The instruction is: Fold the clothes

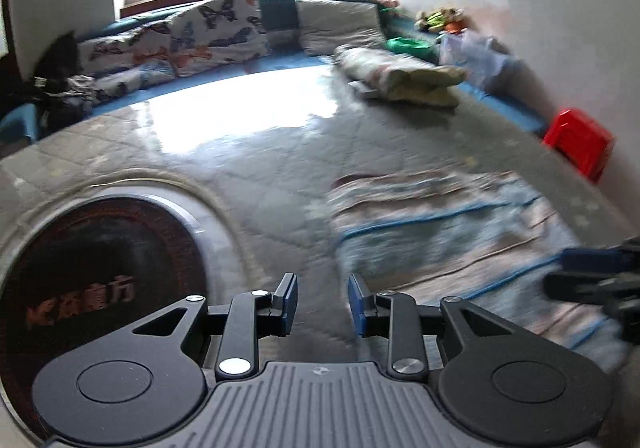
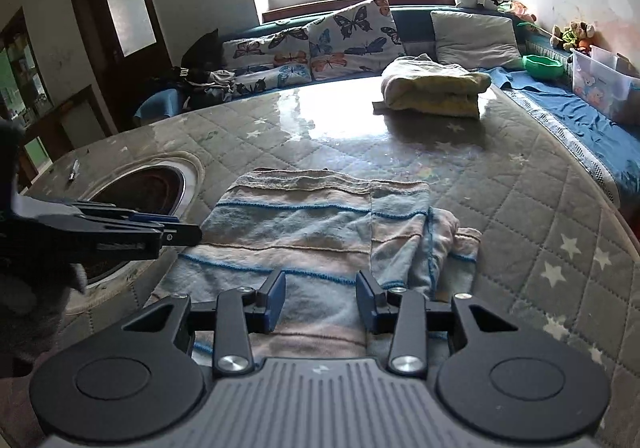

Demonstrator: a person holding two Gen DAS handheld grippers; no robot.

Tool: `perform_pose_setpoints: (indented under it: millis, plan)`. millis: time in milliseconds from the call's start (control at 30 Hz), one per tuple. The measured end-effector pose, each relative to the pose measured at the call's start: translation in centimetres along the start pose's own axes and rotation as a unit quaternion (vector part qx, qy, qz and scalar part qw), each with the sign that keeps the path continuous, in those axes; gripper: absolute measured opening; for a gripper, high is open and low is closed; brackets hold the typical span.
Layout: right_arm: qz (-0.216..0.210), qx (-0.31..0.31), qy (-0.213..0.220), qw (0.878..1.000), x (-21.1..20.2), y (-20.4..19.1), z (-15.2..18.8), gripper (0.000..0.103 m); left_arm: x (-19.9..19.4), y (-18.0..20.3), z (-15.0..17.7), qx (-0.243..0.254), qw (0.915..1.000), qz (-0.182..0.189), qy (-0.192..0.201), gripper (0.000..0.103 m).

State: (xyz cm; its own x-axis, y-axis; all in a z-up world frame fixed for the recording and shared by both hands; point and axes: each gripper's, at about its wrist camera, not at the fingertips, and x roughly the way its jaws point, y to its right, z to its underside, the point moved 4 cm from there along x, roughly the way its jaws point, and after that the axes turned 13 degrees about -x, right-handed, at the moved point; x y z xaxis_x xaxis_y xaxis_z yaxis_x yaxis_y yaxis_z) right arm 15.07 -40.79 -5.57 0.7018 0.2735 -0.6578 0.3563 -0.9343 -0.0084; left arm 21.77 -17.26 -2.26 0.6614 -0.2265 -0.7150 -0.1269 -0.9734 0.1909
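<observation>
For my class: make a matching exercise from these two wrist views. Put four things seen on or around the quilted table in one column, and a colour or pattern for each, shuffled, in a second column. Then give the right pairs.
Things
1. striped garment
2. stool
3. bowl
4. cushion

Descriptions
A. green
B. butterfly print
C. red
D. pale bands with blue lines

Pairs: 1-D, 2-C, 3-A, 4-B

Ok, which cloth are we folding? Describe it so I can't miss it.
On the grey quilted table, look at the near end, beside the round opening. The striped garment lies flat there, pale blue and beige bands; the yellowish bundle sits far off by the cushions.
</observation>
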Motion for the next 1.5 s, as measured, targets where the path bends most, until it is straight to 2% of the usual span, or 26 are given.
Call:
perform_pose_setpoints:
  millis: [67,100,233,467,533,633,733,867,1000,1133,1233,1367,1500]
  plan:
    - [-0.003,-0.001,0.003,1.0,-0.6,-0.3,0.2,0.039,-0.2,-0.6,0.2,-0.012,0.9999,-0.004,-0.008,0.028]
    - [-0.005,-0.003,0.005,1.0,-0.9,-0.5,0.2,0.04,-0.6,-0.7,0.2,-0.016,0.9998,0.005,-0.009,0.028]
    - [-0.009,-0.03,-0.001,1.0,-1.8,-2.2,1.3,0.047,-2.3,0.2,0.9,0.006,0.9996,0.026,0.007,0.03]
    - [0.017,-0.109,-0.018,0.994,-3.7,-5.6,4.0,0.048,-3.5,0.9,2.8,0.026,0.9993,0.025,0.01,0.03]
    - [0.03,-0.13,-0.024,0.991,-4.5,-6.3,4.8,0.048,-3.9,0.9,3.1,0.027,0.9993,0.023,0.008,0.035]
    - [0.052,-0.145,-0.015,0.988,-5.5,-6.8,5.0,0.048,-4.7,1.2,3.9,0.029,0.9991,0.03,0.004,0.036]
    - [0.069,-0.136,0.001,0.988,-5.7,-6.8,4.3,0.048,-5.4,1.7,4.6,0.031,0.9989,0.035,0.002,0.042]
    - [0.088,-0.127,-0.005,0.988,-4.5,-6.5,4.1,0.048,-5.9,2.5,5.7,0.047,0.9978,0.047,-0.003,0.042]
    - [0.093,-0.112,-0.014,0.989,-4.8,-5.8,5.2,0.048,-6.2,2.8,7.0,0.068,0.9963,0.053,-0.005,0.042]
    - [0.099,-0.096,0.004,0.99,-5.9,-5.3,4.9,0.048,-6.0,3.1,7.9,0.084,0.995,0.054,-0.003,0.042]
    - [0.112,-0.091,-0.006,0.99,-5.5,-4.7,5.0,0.048,-6.0,3.2,8.1,0.091,0.9944,0.053,0.001,0.042]
    - [0.116,-0.034,-0.019,0.992,-5.6,-2.7,5.7,0.048,-5.9,2.9,8.3,0.092,0.9943,0.055,0.001,0.043]
    - [0.129,-0.017,0.01,0.992,-6.2,-1.7,4.6,0.047,-5.9,2.9,8.4,0.093,0.9942,0.054,0.002,0.043]
